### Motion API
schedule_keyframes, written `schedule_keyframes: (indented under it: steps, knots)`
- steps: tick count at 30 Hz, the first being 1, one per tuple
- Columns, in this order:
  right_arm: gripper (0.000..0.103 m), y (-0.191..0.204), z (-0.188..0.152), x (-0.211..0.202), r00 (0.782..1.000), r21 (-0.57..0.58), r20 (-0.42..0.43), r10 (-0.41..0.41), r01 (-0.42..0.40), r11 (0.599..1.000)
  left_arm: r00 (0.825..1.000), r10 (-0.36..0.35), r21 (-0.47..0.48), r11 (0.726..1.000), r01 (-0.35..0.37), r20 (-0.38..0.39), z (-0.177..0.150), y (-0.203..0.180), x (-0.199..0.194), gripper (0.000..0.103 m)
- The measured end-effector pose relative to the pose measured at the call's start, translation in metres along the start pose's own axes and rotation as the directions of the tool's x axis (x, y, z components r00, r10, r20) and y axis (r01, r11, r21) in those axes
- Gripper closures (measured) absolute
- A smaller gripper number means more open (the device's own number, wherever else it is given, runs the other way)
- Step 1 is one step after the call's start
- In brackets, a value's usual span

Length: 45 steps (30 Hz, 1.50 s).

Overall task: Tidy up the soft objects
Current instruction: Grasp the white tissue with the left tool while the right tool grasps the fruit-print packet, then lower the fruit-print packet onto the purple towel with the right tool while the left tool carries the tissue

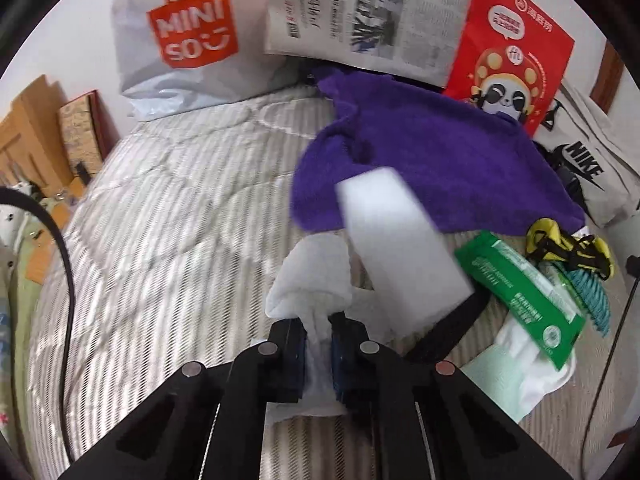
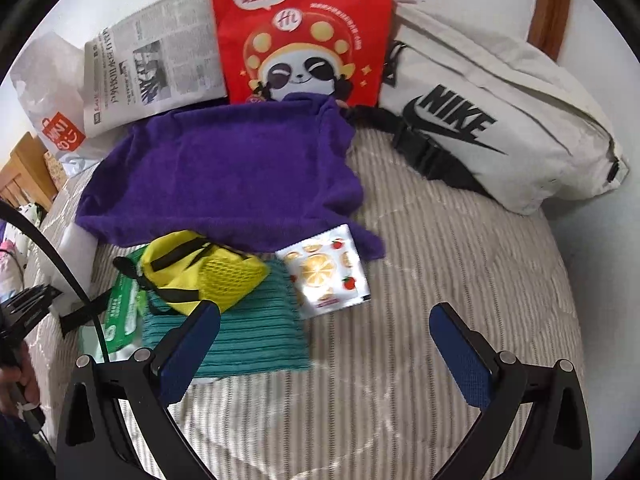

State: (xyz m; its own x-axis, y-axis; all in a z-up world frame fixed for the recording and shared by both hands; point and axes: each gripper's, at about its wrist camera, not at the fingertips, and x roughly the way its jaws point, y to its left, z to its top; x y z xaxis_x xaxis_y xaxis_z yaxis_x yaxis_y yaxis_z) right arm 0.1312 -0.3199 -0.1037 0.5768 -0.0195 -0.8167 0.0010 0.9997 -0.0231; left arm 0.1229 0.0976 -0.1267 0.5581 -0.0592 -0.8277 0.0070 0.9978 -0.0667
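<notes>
My left gripper [image 1: 318, 322] is shut on a white tissue [image 1: 312, 276] and holds it over the striped bed cover [image 1: 168, 208]. A white foam block [image 1: 396, 236] lies just ahead, partly on a purple towel [image 1: 432, 160]. My right gripper [image 2: 324, 320] is open and empty above the bed cover [image 2: 440, 264]. Ahead of it lie the purple towel [image 2: 228, 172], a yellow mesh pouch [image 2: 204, 272], a teal ribbed cloth [image 2: 256, 332], a fruit-print sachet [image 2: 328, 268] and a green wipes pack [image 2: 120, 312].
Along the wall stand a Miniso bag [image 1: 180, 40], a newspaper [image 1: 368, 16], a red panda paper bag [image 2: 300, 32] and a white Nike waist bag [image 2: 500, 120]. The green wipes pack [image 1: 520, 296] and yellow pouch [image 1: 568, 248] lie right of the left gripper. A black cable [image 1: 60, 248] runs at left.
</notes>
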Motion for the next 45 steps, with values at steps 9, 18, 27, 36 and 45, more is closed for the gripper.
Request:
schedule_keyframes:
  steps: [9, 18, 27, 36, 45]
  knots:
    - [0.001, -0.026, -0.001, 0.038, 0.999, 0.045, -0.045, -0.006, 0.008, 0.999, 0.999, 0.032, 0.020, 0.999, -0.032, 0.034, -0.007, 0.003, 0.002, 0.093]
    - [0.015, -0.031, 0.007, 0.086, 0.990, 0.096, -0.081, 0.119, -0.111, 0.989, 0.999, 0.028, 0.023, 0.999, -0.029, 0.041, -0.009, 0.004, 0.001, 0.093]
    - [0.081, -0.019, 0.004, 0.077, 0.979, 0.043, -0.056, 0.194, -0.191, 0.981, 0.998, 0.037, 0.031, 0.999, -0.038, 0.042, -0.009, 0.002, 0.001, 0.093]
    - [0.084, -0.006, 0.003, 0.073, 0.969, 0.022, -0.060, 0.239, -0.238, 0.971, 0.999, 0.016, 0.017, 1.000, -0.017, 0.038, -0.008, 0.005, 0.001, 0.093]
    - [0.096, -0.006, 0.009, 0.068, 0.947, 0.052, -0.032, 0.320, -0.318, 0.947, 0.999, -0.008, 0.011, 1.000, 0.008, 0.034, -0.007, 0.009, 0.000, 0.093]
